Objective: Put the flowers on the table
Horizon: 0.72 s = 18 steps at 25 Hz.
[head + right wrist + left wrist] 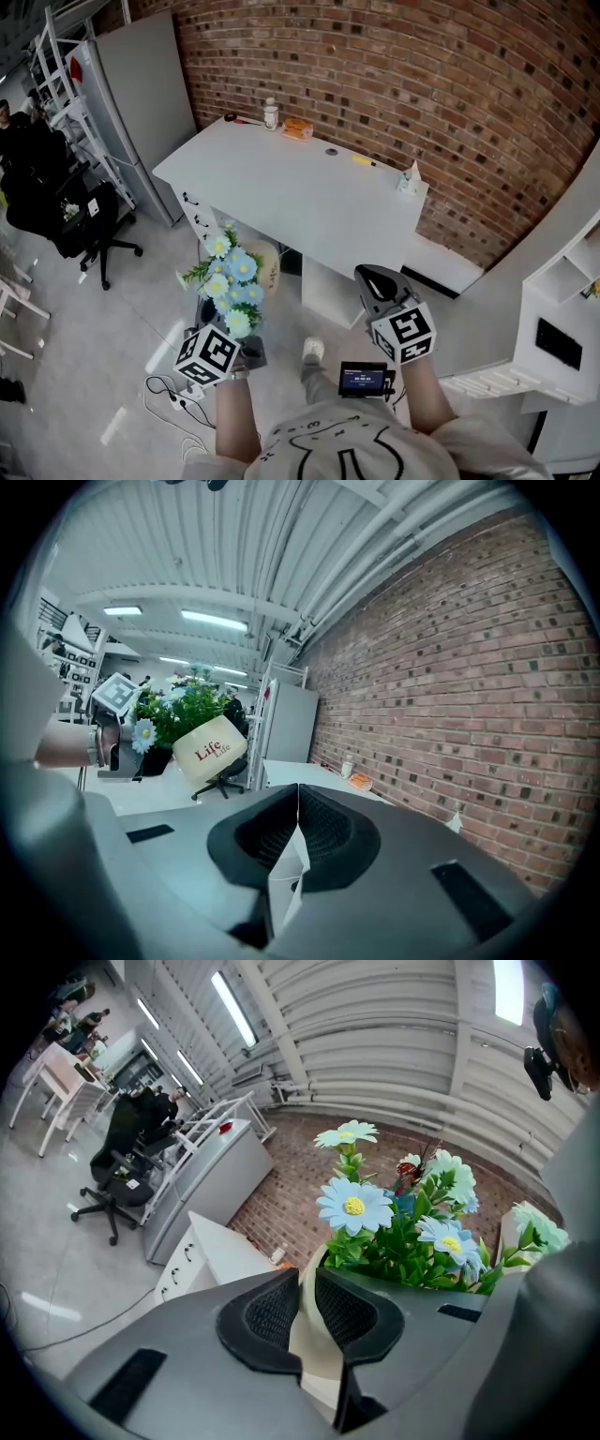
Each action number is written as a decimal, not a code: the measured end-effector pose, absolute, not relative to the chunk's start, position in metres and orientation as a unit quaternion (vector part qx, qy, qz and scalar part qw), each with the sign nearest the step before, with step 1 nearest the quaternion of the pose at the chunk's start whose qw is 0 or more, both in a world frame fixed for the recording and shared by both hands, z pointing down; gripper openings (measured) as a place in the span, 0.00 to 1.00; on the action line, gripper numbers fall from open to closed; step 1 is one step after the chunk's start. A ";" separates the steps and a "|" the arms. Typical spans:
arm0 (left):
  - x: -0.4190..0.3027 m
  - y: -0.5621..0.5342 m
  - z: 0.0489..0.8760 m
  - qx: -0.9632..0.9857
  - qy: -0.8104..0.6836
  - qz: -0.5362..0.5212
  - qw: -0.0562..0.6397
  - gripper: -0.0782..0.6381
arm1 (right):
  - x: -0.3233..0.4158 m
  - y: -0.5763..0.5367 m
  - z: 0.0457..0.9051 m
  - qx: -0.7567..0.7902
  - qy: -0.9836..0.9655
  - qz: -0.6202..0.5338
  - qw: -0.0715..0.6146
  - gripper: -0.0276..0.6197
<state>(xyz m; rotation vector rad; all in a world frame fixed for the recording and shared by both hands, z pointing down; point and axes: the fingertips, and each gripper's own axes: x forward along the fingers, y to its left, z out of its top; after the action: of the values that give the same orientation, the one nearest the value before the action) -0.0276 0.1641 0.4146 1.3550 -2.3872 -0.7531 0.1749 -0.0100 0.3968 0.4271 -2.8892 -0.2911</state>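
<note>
Flowers (230,277) up in the air, pale blue and white daisies over green leaves, packed into a cream pot (212,749) with red "Life" lettering. My left gripper (307,1290) has that pot by the rim. The cream wall sits right between my ribbed black fingers (265,1314), pinched from both sides, and blooms crowd the view just beyond them.

From the head view the bunch hangs over the grey floor (112,319), in front of the white tabletop (309,202) and not touching it, close to the drawer front at its left end. My right gripper (297,803) is held out beside it, apart from the pot, its fingers pressed together with nothing between them.

On the tabletop's far edge, against the brick wall (422,84), stand a small bottle (271,114) and an orange item (297,128). A white thing (409,178) sits near the right end. A black office chair (89,225) stands off to the left.
</note>
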 end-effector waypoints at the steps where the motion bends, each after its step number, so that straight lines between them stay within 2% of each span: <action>1: -0.034 0.158 0.416 0.468 -0.831 -0.262 0.147 0.19 | 0.168 -0.017 0.397 0.143 -0.979 -0.100 0.102 0.07; 18: -0.127 0.049 0.399 0.471 -0.841 -0.225 0.143 0.19 | 0.075 -0.128 0.394 0.142 -0.982 -0.081 0.098 0.07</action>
<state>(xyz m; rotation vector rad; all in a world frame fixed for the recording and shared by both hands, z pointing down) -0.1268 0.0489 0.3994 1.3572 -2.4263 -0.6487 0.0752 -0.1278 0.3939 0.4205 -2.9045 -0.2397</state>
